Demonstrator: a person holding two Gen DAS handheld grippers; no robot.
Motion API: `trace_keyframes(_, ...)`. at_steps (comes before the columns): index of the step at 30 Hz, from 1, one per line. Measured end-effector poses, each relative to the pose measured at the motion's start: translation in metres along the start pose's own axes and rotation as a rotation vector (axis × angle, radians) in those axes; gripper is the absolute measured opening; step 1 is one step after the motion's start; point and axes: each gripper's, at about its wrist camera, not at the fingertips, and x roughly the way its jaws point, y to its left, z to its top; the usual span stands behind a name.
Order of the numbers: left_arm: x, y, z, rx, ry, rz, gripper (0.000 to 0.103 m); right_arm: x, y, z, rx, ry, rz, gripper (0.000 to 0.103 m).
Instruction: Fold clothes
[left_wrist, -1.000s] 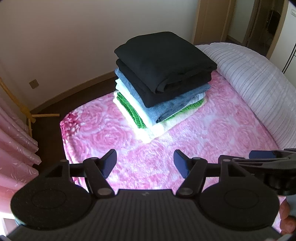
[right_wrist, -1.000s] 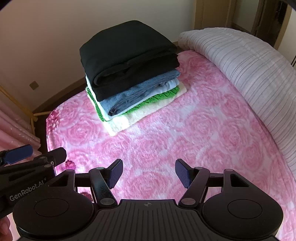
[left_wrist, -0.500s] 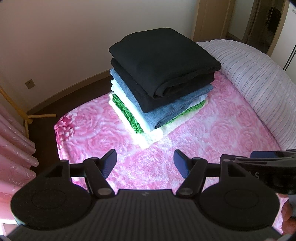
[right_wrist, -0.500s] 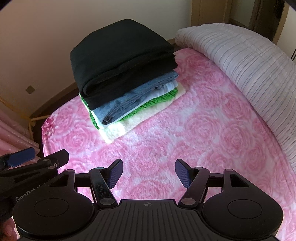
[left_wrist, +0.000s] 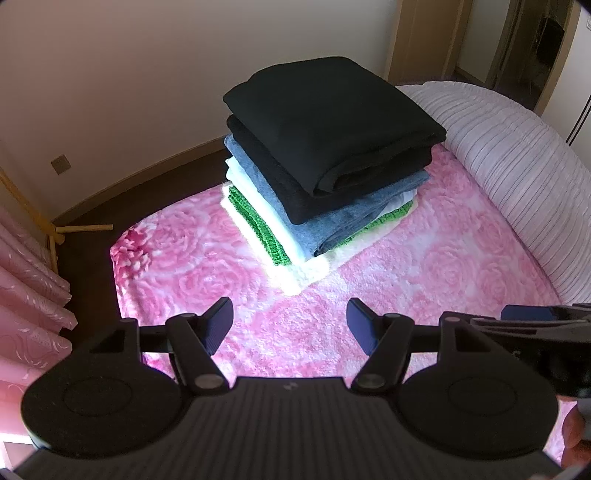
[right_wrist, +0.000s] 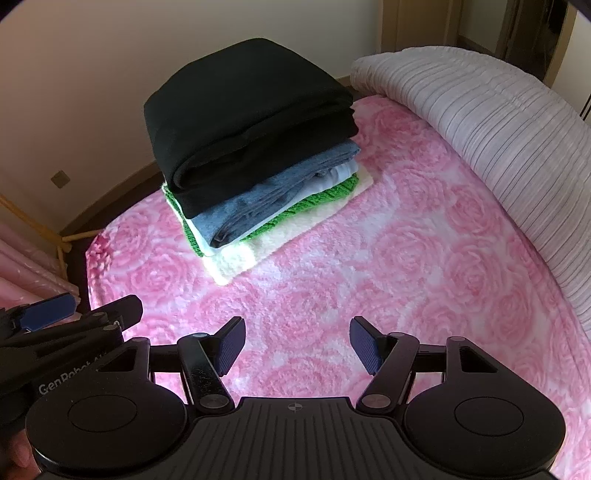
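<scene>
Pink rose-print blanket (right_wrist: 369, 258) covers the bed, and on it we count one stack of folded clothes (left_wrist: 325, 166): two black pieces on top, then one blue, one white, one green knit, one cream at the bottom. One striped duvet (right_wrist: 480, 122) sits rolled just beside it. Our left claw (left_wrist: 290, 323) and right claw (right_wrist: 297, 341) both hang apart, empty, near the stack without touching.
</scene>
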Motion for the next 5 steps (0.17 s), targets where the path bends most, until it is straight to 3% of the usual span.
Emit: trace_keyframes(5,-0.013,0.004,-0.003,0.012,-0.035,0.003,0.065,-0.01,0.007,-0.004,-0.004,-0.014,-0.004,0.066)
